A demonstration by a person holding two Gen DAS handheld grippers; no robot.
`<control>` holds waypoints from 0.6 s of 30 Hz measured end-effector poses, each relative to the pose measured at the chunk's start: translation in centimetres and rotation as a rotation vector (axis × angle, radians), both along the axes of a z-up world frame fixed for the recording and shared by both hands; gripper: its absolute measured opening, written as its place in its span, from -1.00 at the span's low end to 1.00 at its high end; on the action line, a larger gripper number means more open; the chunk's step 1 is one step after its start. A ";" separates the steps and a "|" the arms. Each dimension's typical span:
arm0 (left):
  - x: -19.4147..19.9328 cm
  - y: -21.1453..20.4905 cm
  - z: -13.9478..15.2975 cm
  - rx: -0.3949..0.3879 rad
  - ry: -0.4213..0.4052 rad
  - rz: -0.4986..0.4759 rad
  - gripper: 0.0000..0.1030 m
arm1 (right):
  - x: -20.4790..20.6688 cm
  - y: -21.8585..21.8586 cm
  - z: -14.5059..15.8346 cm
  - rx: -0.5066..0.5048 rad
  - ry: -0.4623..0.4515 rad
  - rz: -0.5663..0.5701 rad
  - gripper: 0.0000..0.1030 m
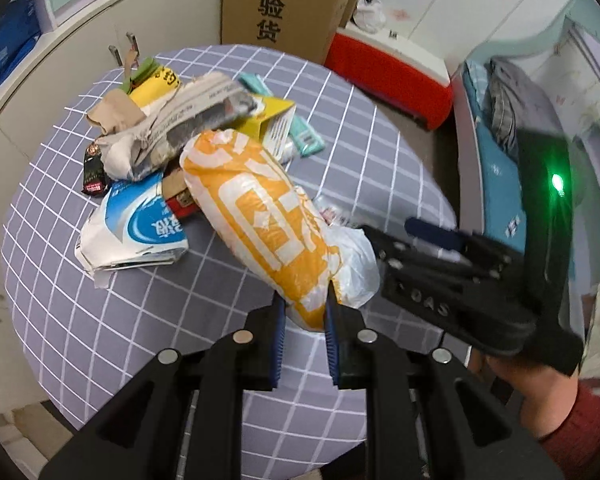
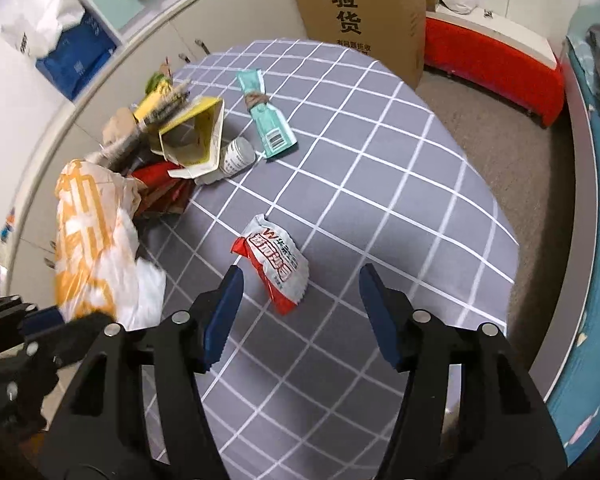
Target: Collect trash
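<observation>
**On the Checked Cloth: Bag Gripped, Wrapper Loose**

On the table [image 2: 400, 184], under a grey cloth with white grid lines, lies scattered trash. Left gripper [image 1: 305, 312] clamped narrow on the lower end of an orange-and-white bag [image 1: 260, 216], pads pressed into the plastic on both sides. Bag slanted up and away from the fingers, its far end over the heap [image 1: 172, 132]. Heap noted as follows: rolled newspaper [image 1: 188, 120] on top, brown paper behind it, yellow carton [image 1: 274, 124] to its right, blue-and-white pouch [image 1: 136, 224] at the near left, small dark packet at the far left edge. Teal wrapper [image 2: 266, 120] flat on the cloth beyond the carton, with a small white bottle [image 2: 238, 156] touching the carton's open mouth.

Right gripper [image 2: 300, 284] spread wide, holding nothing, poised above the cloth. Red-and-white wrapper [image 2: 276, 264] lying flat just ahead of and between the fingers, closer to the left one, apart from the heap. Contact with either pad not visible. Same bag seen blurred at the left of the right wrist view.

Beyond the table: tall cardboard box [image 2: 360, 12] with printed characters, red bench [image 2: 496, 56] beside it, blue bedding at the right edge.
</observation>
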State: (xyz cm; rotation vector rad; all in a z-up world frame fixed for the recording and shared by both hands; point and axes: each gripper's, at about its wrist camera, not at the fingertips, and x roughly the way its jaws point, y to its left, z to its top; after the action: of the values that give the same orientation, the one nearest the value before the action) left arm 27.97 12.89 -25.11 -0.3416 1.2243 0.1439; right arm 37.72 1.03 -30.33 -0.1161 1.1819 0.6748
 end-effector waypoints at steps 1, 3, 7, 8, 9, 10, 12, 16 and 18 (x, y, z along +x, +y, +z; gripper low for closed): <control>0.0 0.2 -0.3 0.008 0.012 -0.014 -0.68 | 0.0 0.6 -0.5 -0.013 0.000 0.008 0.16; 0.1 0.6 -0.9 0.010 0.027 -0.039 -0.68 | 0.0 1.4 -1.2 -0.030 -0.004 0.013 0.16; 0.3 0.9 -1.7 0.029 0.048 -0.094 -0.68 | -0.2 2.5 -2.0 -0.057 -0.038 0.004 0.20; 0.4 0.9 -1.9 0.032 0.052 -0.108 -0.68 | -0.2 2.8 -2.1 -0.069 -0.054 0.010 0.19; 0.5 0.9 -2.0 0.033 0.055 -0.115 -0.68 | -0.3 3.0 -2.1 -0.083 -0.070 0.014 -0.01; 0.6 0.9 -2.0 0.032 0.056 -0.125 -0.67 | -0.3 3.0 -2.1 -0.093 -0.083 0.018 -0.37; 0.9 0.9 -2.1 0.032 0.056 -0.136 -0.67 | -0.2 2.9 -2.1 -0.089 -0.070 0.027 -0.55; 1.4 1.0 -2.0 0.033 0.050 -0.143 -0.67 | -0.1 2.4 -2.1 -0.068 -0.037 0.033 -0.72; 1.4 0.8 -1.8 0.034 0.047 -0.142 -0.67 | -0.2 1.8 -1.9 -0.052 -0.010 0.018 -0.77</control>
State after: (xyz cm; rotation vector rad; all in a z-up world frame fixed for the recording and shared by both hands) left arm 29.32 13.68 -26.91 -0.2223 1.2871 0.0503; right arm 37.52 2.84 -32.25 -0.1743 1.1901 0.6585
